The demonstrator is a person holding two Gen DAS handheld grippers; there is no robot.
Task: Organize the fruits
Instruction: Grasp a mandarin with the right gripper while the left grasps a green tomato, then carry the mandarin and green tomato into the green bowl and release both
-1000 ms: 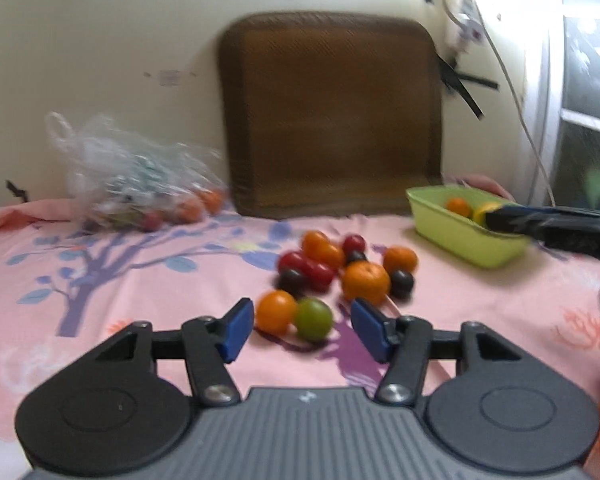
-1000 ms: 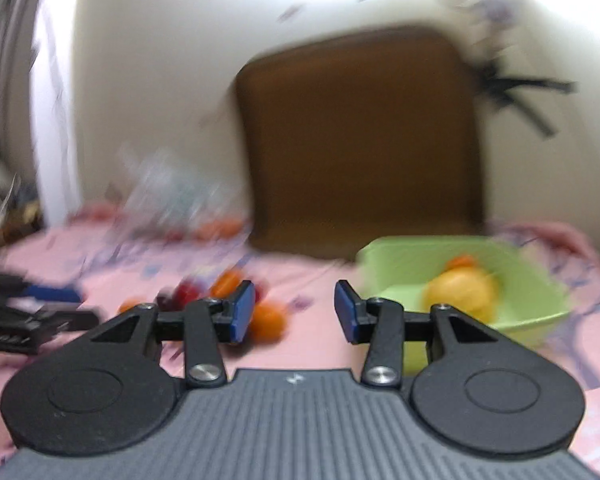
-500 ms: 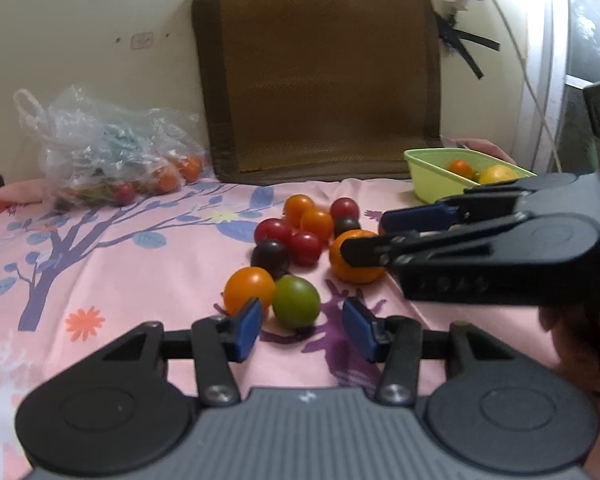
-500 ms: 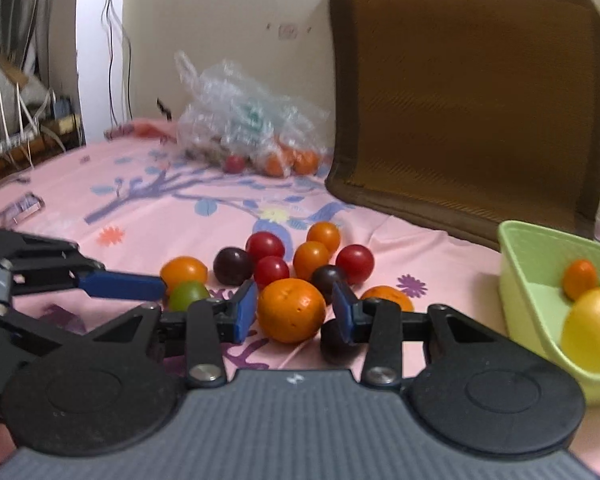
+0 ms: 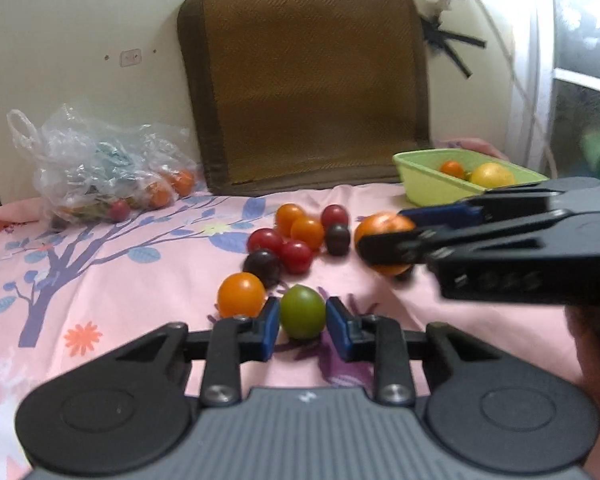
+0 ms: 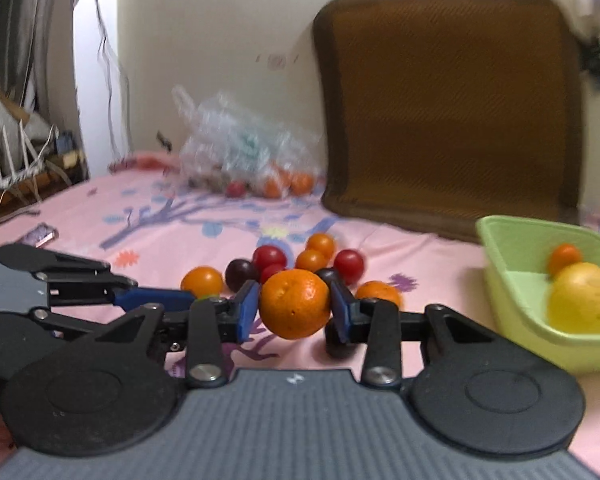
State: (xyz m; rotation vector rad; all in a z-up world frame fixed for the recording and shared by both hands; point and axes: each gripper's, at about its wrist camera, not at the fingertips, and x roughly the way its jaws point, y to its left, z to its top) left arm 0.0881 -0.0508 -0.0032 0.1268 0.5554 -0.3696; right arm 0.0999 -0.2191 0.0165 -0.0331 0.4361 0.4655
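A pile of small fruits lies on the pink flowered cloth point(image 5: 100, 280): red, orange and dark tomatoes point(image 5: 296, 256). My left gripper point(image 5: 302, 322) is shut on a green fruit point(image 5: 302, 312), its blue pads pressed against both sides, beside an orange tomato point(image 5: 240, 295). My right gripper point(image 6: 294, 309) is shut on a large orange point(image 6: 294, 300), which also shows in the left wrist view point(image 5: 382, 226). At the right stands a green tray point(image 6: 512, 280) holding a yellow fruit point(image 6: 582, 300) and a small orange tomato point(image 6: 565, 256).
A clear plastic bag point(image 5: 96, 176) with more fruit sits at the back left. A brown mesh cushion point(image 5: 308, 84) leans on the wall behind the pile. In the right wrist view, the left gripper's fingers point(image 6: 152, 299) reach in from the left.
My right gripper swung from the tray to the pile and closed on the large orange. My left gripper moved forward and closed on the green fruit.
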